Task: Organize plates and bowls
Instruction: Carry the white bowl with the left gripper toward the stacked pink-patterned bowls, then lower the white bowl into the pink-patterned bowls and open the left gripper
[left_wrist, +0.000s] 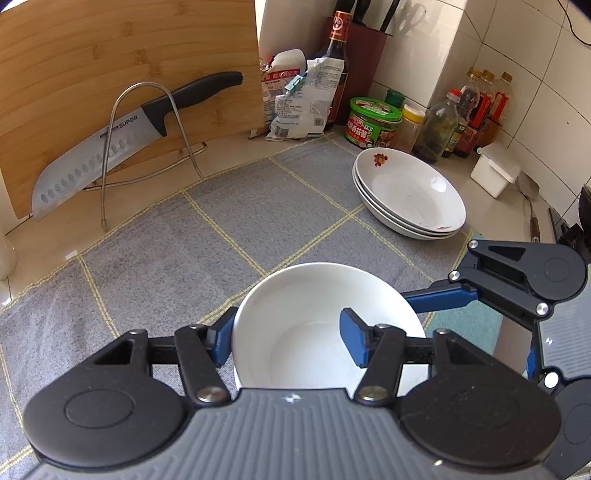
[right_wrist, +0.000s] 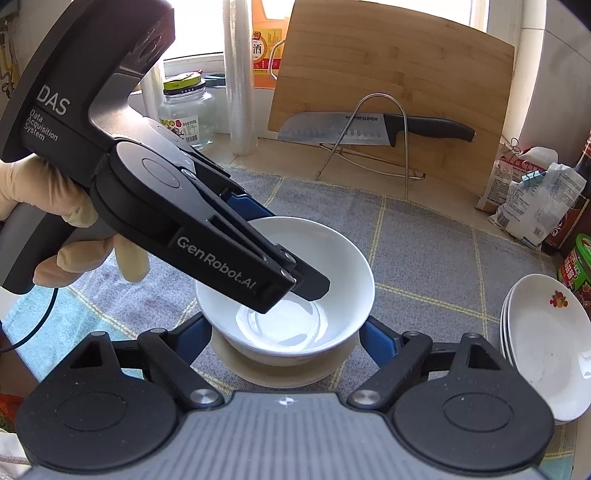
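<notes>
A plain white bowl (left_wrist: 314, 325) stands on the grey checked mat; in the right wrist view the bowl (right_wrist: 291, 291) rests on a second bowl or dish beneath it. My left gripper (left_wrist: 286, 338) is shut on the bowl's near rim, one blue finger outside the wall and one inside. My right gripper (right_wrist: 286, 341) is open, its blue fingers (right_wrist: 376, 341) either side of the bowl's base without touching it. A stack of three shallow white plates (left_wrist: 410, 194) with a red flower print lies on the mat, also in the right wrist view (right_wrist: 543, 350).
A bamboo cutting board (left_wrist: 110, 74) and a knife (left_wrist: 110, 144) lean on a wire rack at the back. Sauce bottles, jars (left_wrist: 373, 123) and packets (left_wrist: 306, 99) line the tiled wall. A white container (left_wrist: 495, 173) sits beyond the plates. A glass jar (right_wrist: 188, 110) stands by the window.
</notes>
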